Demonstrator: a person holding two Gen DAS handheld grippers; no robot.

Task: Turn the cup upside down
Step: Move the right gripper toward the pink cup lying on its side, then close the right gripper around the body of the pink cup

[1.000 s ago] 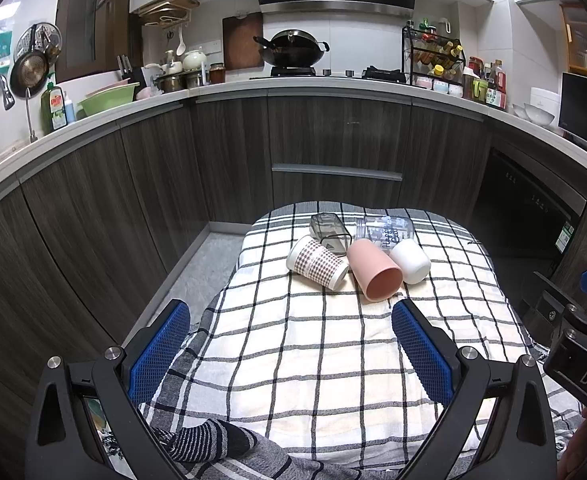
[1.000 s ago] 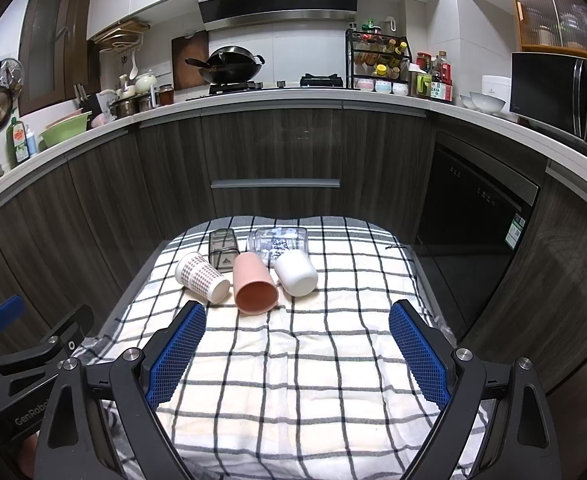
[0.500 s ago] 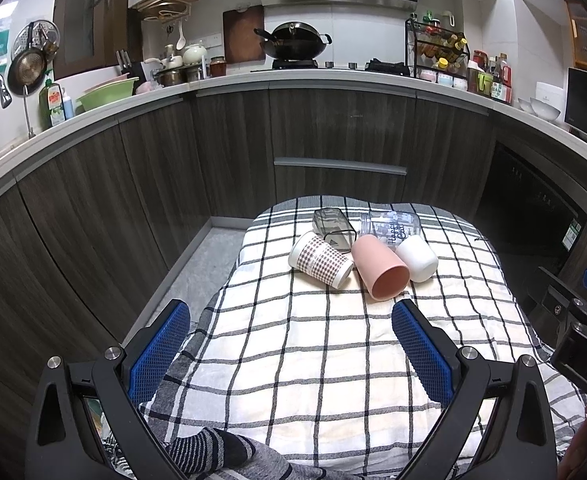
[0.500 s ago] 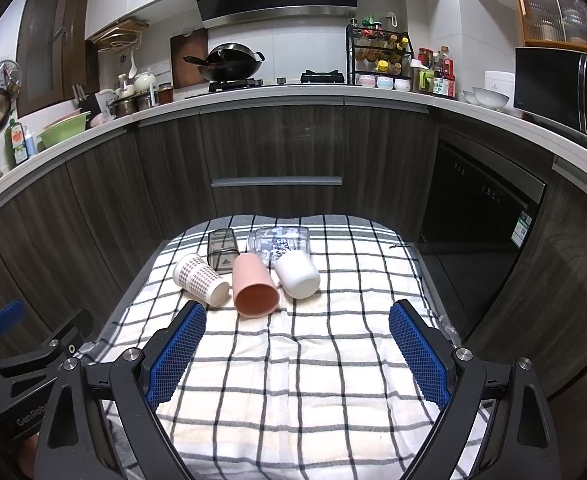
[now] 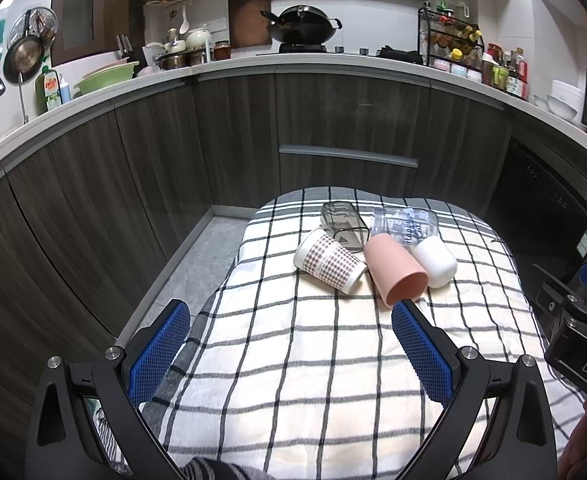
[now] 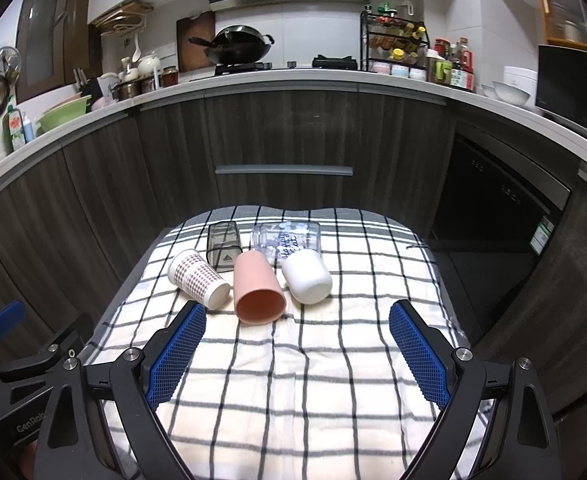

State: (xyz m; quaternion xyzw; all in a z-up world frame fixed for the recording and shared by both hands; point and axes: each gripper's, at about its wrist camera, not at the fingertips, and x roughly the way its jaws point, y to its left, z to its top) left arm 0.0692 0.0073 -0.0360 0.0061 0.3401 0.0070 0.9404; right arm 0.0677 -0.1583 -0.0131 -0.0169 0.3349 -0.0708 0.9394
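Right wrist view gives me the clearest look: five cups lie on their sides in a cluster on the black-and-white checked cloth [image 6: 301, 380]. The salmon-pink plastic tumbler [image 6: 257, 288] sits in the middle, mouth toward me, touching the dotted paper cup [image 6: 197, 278] on its left and just beside the squat white cup [image 6: 307, 280] on its right. Behind them lie a smoky grey square tumbler [image 6: 223, 246] and a clear printed glass [image 6: 287, 238].

My right gripper [image 6: 297, 354] is spread wide and empty, short of the cups; the left gripper [image 5: 291, 354] is equally wide, holding nothing.

I judge the pink tumbler light, stiff and fairly smooth, so I would pinch across its body near the rim, where both sides are reachable from above. The paper cup would crush under a hard squeeze; the glass looks fragile.

Neighbours crowd both flanks, so a finger may nudge them rolling. Plenty of bare cloth lies nearer me for setting a cup down; the cloth's left edge drops to the floor.
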